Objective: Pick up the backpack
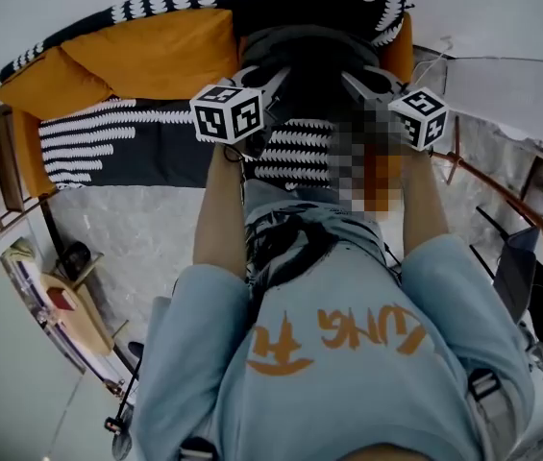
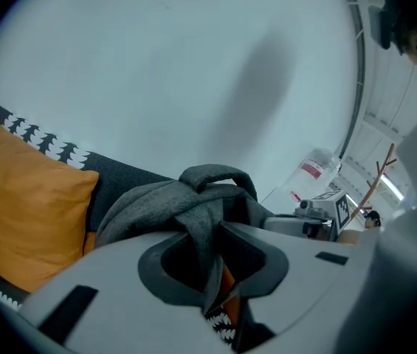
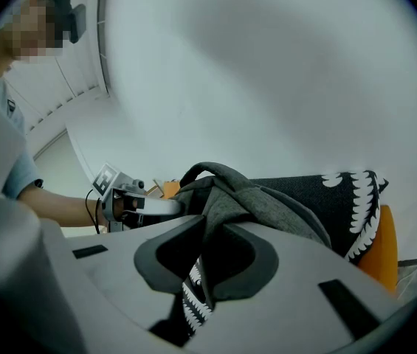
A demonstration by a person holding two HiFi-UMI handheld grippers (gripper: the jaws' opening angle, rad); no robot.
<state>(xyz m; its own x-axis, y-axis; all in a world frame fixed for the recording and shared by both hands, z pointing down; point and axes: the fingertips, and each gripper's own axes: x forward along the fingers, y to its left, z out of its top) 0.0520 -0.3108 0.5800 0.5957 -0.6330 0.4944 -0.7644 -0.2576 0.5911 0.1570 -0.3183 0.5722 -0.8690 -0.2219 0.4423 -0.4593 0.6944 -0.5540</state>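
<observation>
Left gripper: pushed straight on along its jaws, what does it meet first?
The backpack: the left gripper is shut on a fold of its grey fabric, and its bulk sits right ahead. Behind that, probably the dark sofa back; depth unclear.

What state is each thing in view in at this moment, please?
Grey fabric backpack: pinched at its top by both grippers.
Left hand-held gripper: shut on the backpack's fabric.
Right hand-held gripper: shut on the backpack's fabric.
Orange square cushion: lying beside the backpack, untouched.

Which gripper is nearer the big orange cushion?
Left. The left gripper, jaws shut on the backpack, sits beside the orange cushion; the right gripper grips the backpack's far side.
</observation>
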